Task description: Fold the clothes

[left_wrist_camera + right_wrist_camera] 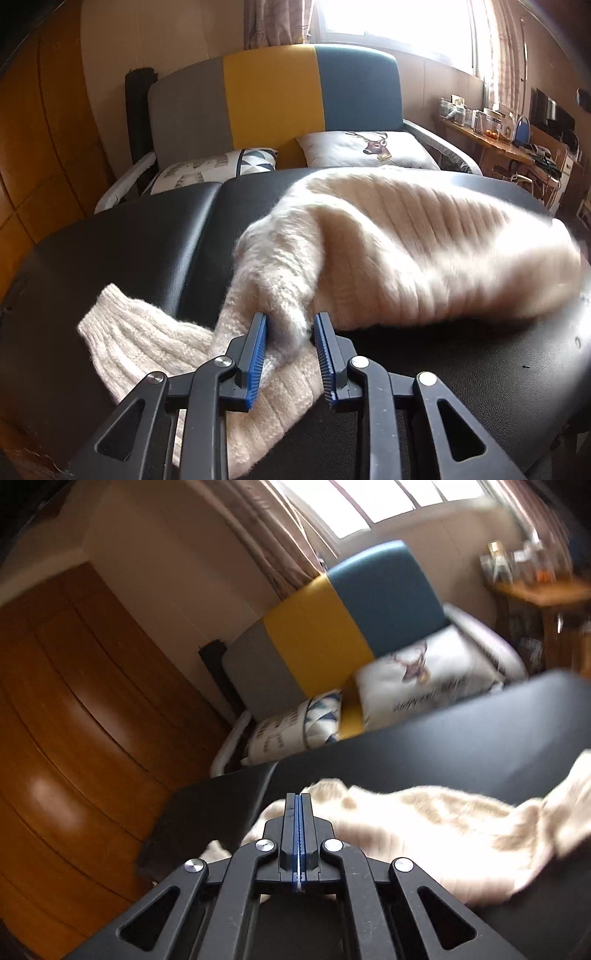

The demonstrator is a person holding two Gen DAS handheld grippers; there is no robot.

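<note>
- Cream ribbed knitted sweater (406,251) lies bunched on the black padded table (129,240), its body heaped toward the right and one sleeve trailing down to the near left, the ribbed cuff (107,310) flat on the dark surface.
- In the left wrist view the left gripper (290,328), black with blue toothed pads, has its jaws spread apart with a raised fold of the sleeve standing between them; the left pad touches the wool, but whether the right pad does is hard to judge.
- The sweater's far right edge is smeared by motion blur, and the lens rim cuts it off.
- In the right wrist view the right gripper (299,805) has its jaws pressed together, blue pads meeting in a thin line; no cloth shows between them, though the tips sit in front of the blurred knit (424,823) and hide what lies just behind.
- That view is tilted and blurred, so the sweater's shape there is unclear; its right end runs out of frame.
- Beyond the table stands a sofa with a grey, yellow and teal striped backrest (273,96), carrying a white deer-print cushion (369,147) and a patterned cushion (218,168), both partly hidden by the table edge.
- A cluttered wooden side table (495,136) at the right is too small to read.
</note>
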